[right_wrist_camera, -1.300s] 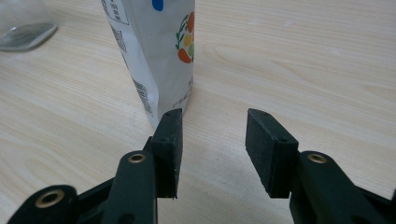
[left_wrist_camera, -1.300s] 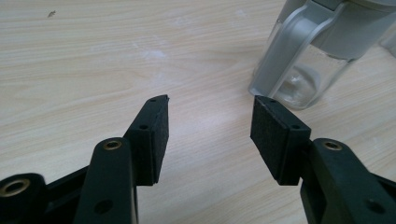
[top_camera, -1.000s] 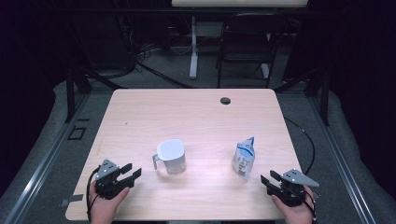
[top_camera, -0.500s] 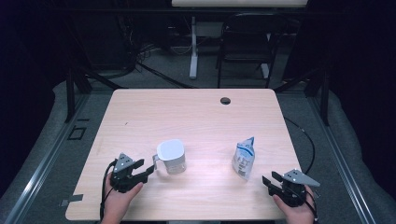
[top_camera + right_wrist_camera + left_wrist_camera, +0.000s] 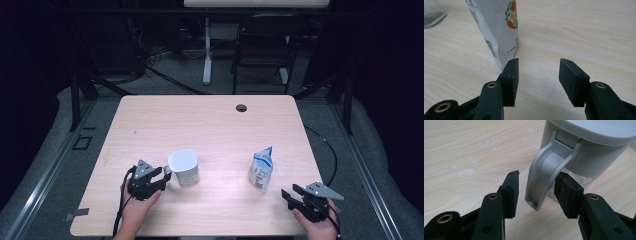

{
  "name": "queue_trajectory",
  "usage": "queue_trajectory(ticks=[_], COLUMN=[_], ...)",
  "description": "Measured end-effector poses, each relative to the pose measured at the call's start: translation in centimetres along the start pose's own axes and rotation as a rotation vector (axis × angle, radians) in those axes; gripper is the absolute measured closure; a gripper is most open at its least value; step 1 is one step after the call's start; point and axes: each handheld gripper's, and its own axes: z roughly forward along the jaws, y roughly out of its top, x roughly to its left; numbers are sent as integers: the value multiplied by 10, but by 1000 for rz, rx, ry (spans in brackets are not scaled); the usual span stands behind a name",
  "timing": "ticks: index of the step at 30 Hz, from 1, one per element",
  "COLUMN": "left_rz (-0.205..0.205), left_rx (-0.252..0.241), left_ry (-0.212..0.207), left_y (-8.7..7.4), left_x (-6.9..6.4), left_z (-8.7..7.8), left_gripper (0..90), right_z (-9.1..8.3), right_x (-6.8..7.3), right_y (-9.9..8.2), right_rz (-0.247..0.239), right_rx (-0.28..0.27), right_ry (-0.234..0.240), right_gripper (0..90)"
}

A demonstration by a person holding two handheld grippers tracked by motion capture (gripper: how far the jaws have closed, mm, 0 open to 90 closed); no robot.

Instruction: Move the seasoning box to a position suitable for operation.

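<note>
One white pitcher (image 5: pixel 183 167) with one grey handle (image 5: pixel 546 172) stands on the one wooden counter (image 5: pixel 210 125). One printed stand-up pouch (image 5: pixel 261 169) stands there too. Two tools are in view: the left tool (image 5: pixel 161 176) and the right tool (image 5: pixel 288 192), each with two black jaws. One round cable hole (image 5: pixel 241 107) sits in the counter. One chair (image 5: pixel 264 45) stands behind it.

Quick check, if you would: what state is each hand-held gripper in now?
Left hand-held gripper: open, just closing, jug handle between jaws, not gripped.
Right hand-held gripper: open, holding nothing.
</note>
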Motion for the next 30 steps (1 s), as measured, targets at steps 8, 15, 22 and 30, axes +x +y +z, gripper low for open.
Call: queue_trajectory(ticks=[8, 15, 22, 30], left_rz=[4, 23, 29, 44], left_rx=[-4, -1, -3, 3], left_ry=[12, 15, 15, 23], left_y=[4, 4, 3, 3], left_x=[0, -3, -3, -4], left_z=[5, 8, 8, 8], left_gripper=[587, 627, 670, 690], right_z=[1, 0, -1, -1], right_x=[0, -2, -3, -2], right_y=[-1, -1, -2, -2], right_rz=[8, 11, 13, 11], right_rx=[4, 0, -2, 0], right_ry=[3, 3, 1, 1], right_gripper=[500, 495, 495, 495])
